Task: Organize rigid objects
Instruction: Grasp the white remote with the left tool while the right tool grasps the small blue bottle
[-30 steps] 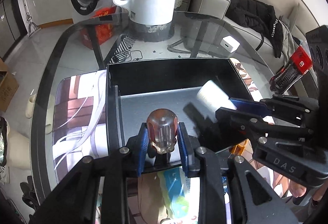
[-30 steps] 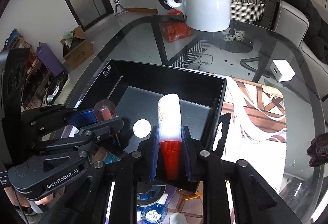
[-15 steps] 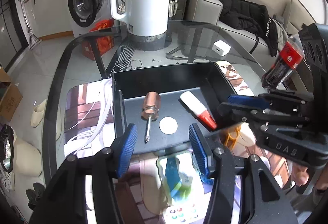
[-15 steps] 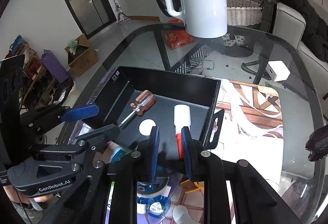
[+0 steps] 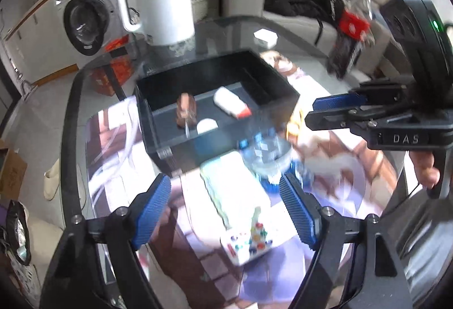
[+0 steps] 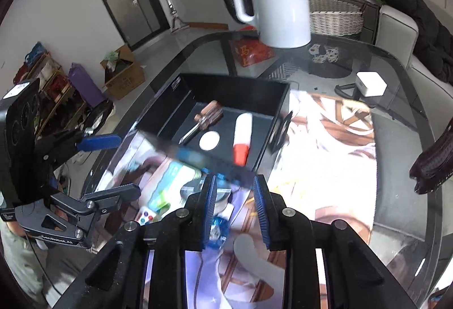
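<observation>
Over the glass table, my left claw hangs wide apart and empty above a white-green box. Ahead, the black tray already holds, left to right, a screwdriver, a white disc and a red-capped tube. My right claw gapes empty over a blue-and-clear item. Risk: both claws crowd the same clutter; a hasty grab may clip the tray's near wall or skid things on glass.

Glass table, black tray, white kettle, white charger, printed mat
</observation>
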